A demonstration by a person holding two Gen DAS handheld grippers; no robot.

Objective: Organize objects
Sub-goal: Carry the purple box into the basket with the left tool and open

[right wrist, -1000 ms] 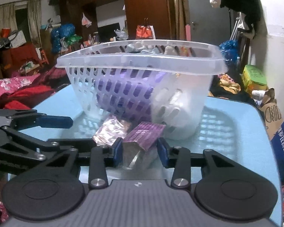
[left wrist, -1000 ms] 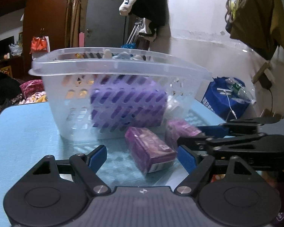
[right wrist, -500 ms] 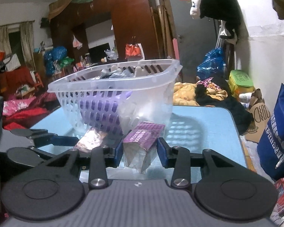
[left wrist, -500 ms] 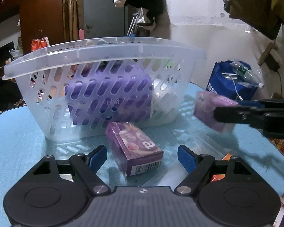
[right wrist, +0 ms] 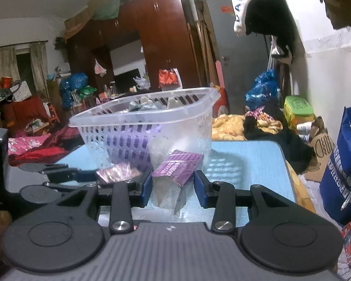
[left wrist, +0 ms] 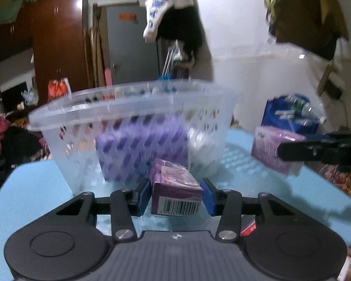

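Left gripper (left wrist: 176,196) jaws clamping purple box (left wrist: 175,193), right gripper (right wrist: 173,188) jaws gripping tissue pack (right wrist: 175,175) (basket (right wrist: 142,126) behind)

- A light blue table (right wrist: 250,164) carries everything.
- A clear perforated basket (right wrist: 152,117) stands on its far part.
- A purple box (left wrist: 175,187) lies near the basket's front; whether it rests on the tabletop cannot be told.

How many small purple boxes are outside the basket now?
2. One purple box sits between the left hand-held gripper fingers; another purple box is in the right hand-held gripper. More may be hidden behind the basket.
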